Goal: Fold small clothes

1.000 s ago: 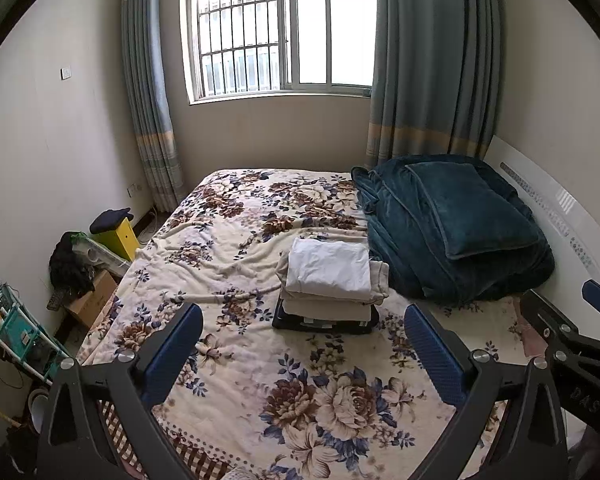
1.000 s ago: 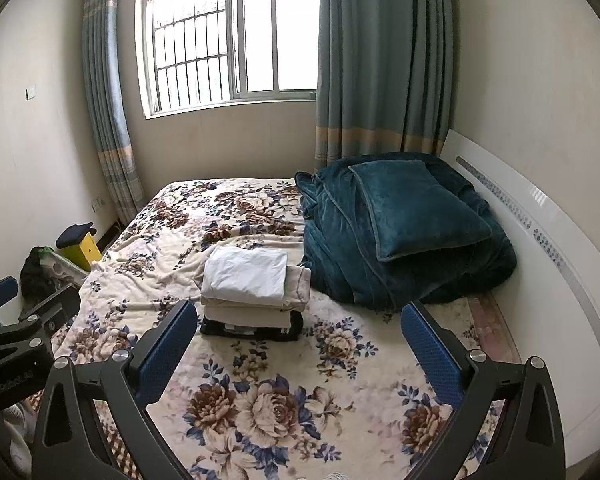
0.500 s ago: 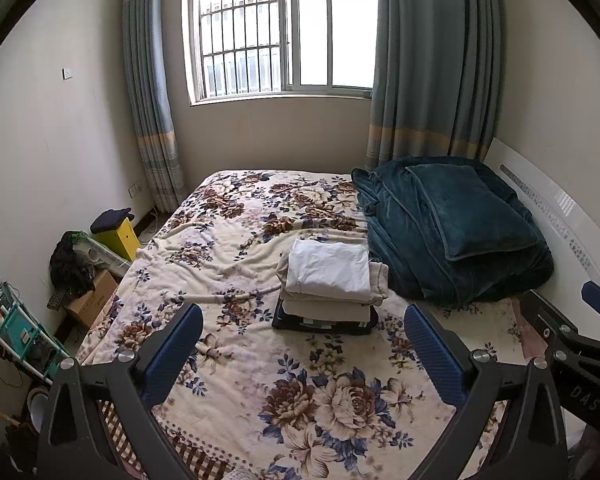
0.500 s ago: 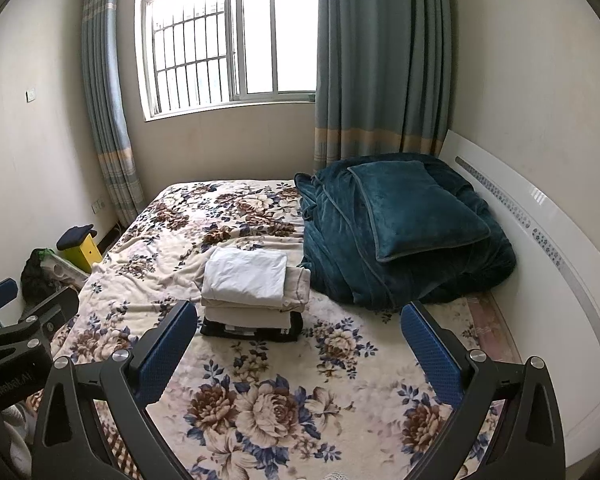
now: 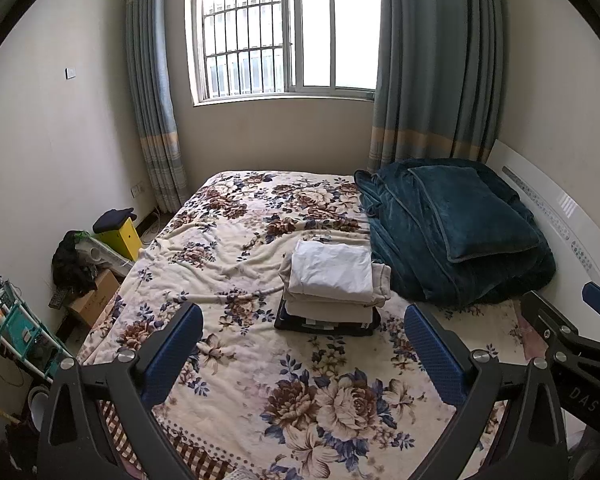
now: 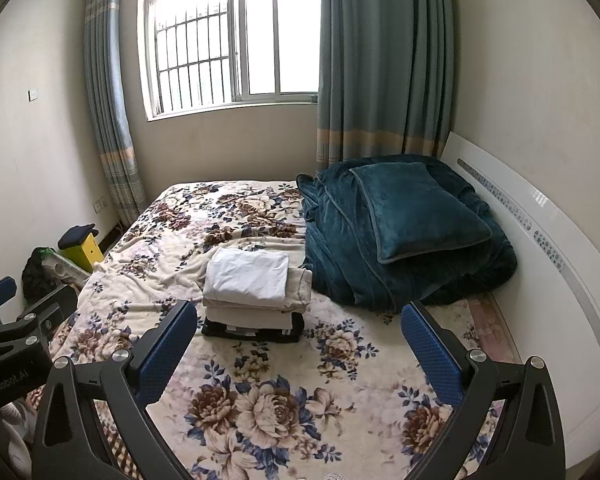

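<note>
A stack of folded clothes [image 5: 332,280] sits mid-bed on the floral blanket [image 5: 260,360]: a white piece on top, beige pieces under it, a dark one at the bottom. It also shows in the right wrist view [image 6: 256,288]. My left gripper [image 5: 304,344] is open and empty, held above the bed's near part, short of the stack. My right gripper [image 6: 300,340] is open and empty too, beside the left one. The right gripper's body shows at the right edge of the left wrist view [image 5: 572,352].
A folded teal quilt with a pillow [image 5: 452,232] lies right of the stack against the white headboard [image 6: 540,248]. Left of the bed on the floor are a yellow stool [image 5: 120,228], a cardboard box [image 5: 94,300] and a cluttered rack [image 5: 16,328]. A window and curtains stand behind.
Almost nothing. Both grippers stay open and hover in place with only a slight drift of view; the stack has not moved.
</note>
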{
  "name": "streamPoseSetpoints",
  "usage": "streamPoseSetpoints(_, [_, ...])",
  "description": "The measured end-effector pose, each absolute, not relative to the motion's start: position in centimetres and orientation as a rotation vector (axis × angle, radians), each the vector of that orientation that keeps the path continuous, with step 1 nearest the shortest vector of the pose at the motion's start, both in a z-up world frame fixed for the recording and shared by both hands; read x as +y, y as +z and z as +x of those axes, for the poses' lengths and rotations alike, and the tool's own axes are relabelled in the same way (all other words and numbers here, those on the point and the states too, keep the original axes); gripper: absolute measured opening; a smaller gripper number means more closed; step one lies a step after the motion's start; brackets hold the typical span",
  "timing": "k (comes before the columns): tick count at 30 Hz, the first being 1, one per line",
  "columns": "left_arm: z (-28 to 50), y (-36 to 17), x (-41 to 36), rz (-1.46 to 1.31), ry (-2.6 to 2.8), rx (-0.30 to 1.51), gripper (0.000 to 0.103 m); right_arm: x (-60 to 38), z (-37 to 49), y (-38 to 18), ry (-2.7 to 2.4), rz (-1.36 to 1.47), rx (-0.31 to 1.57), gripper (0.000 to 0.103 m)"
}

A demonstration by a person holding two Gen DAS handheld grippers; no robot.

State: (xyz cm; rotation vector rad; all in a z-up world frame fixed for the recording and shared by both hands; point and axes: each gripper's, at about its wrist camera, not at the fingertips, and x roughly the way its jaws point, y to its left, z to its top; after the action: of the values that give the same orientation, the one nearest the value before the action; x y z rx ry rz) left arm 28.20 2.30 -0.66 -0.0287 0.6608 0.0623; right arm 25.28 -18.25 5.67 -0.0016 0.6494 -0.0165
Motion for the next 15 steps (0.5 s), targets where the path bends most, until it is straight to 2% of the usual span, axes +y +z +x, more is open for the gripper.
streamPoseSetpoints(15, [27.87, -0.52, 2.65, -0.036, 0.075, 0.657, 0.103, -18.12, 25.19, 5.56, -0.015, -0.002, 0.649, 0.103])
